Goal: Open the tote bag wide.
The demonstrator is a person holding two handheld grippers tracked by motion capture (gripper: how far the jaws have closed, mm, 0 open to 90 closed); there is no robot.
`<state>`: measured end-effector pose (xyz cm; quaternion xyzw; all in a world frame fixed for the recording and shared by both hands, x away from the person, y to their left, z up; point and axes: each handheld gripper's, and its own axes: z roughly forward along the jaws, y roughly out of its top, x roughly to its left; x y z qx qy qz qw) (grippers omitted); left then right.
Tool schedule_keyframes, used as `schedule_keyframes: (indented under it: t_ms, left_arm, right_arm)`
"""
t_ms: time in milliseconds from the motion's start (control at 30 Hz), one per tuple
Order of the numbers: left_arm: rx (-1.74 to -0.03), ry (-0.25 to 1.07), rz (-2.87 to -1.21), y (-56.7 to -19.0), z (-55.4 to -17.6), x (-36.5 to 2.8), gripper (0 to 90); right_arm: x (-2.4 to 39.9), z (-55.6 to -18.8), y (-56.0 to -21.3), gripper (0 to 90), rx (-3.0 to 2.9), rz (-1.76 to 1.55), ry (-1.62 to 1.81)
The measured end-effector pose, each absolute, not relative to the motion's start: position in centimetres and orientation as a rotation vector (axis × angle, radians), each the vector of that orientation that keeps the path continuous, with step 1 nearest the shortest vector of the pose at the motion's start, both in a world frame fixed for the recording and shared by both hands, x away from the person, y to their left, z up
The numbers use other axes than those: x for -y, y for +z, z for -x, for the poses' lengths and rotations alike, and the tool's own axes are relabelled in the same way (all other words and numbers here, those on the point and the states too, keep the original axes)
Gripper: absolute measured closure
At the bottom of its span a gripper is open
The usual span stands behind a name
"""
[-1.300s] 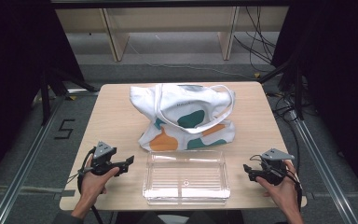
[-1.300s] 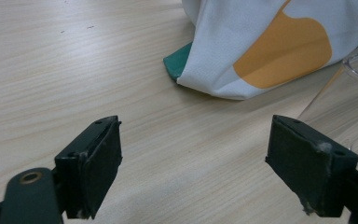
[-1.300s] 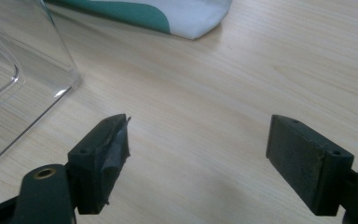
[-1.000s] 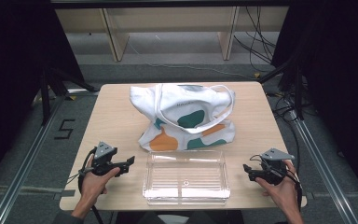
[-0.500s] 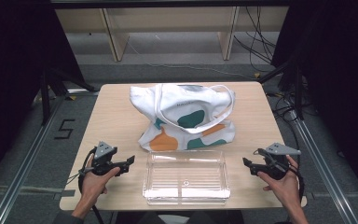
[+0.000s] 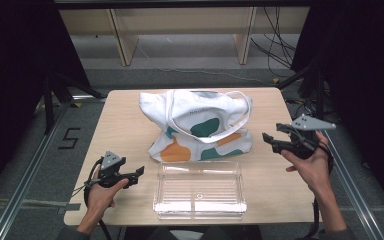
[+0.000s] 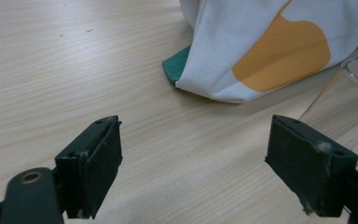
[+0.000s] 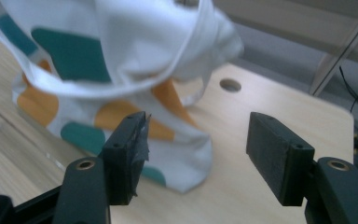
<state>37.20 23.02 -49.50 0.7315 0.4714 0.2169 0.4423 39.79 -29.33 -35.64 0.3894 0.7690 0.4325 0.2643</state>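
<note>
A white tote bag (image 6: 200,125) with teal and orange patches slumps at the table's middle, its handles looped over the top. In front of it sits a clear plastic tray (image 6: 199,190). My left gripper (image 6: 139,173) rests open near the front left, pointing at the tray's left side; the left gripper view has the bag's orange patch (image 7: 279,51) ahead of its jaws (image 7: 193,172). Lifted above the table, my right gripper (image 6: 270,141) is open just right of the bag. The bag (image 8: 112,70) sits close ahead of its spread jaws (image 8: 196,147).
The wooden table (image 6: 125,120) has bare room left of the bag and along the right side. A round hole (image 8: 230,85) pierces the tabletop near the far right. Shelving legs and cables lie on the floor beyond the table.
My right gripper has risen and moved forward toward the bag's right end. The left gripper has stayed in place.
</note>
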Motion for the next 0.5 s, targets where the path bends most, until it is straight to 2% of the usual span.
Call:
schedule_keyframes:
  t_ms: [133,267,500]
  left_arm:
    - [-1.178,0.525,-1.814,-49.5,-37.2,-23.0,17.4]
    - [-1.179,0.519,-1.822,-49.6,-37.3,-23.0,17.4]
    - [-1.179,0.516,-1.831,-49.7,-37.3,-23.0,17.4]
  right_arm:
    - [28.7,-42.1,-32.7,42.9,-2.033,-1.011,1.272]
    - [27.7,-44.7,-30.7,43.9,-2.103,-0.998,1.192]
    - [26.2,-47.3,-29.7,45.7,-2.17,-0.976,1.153]
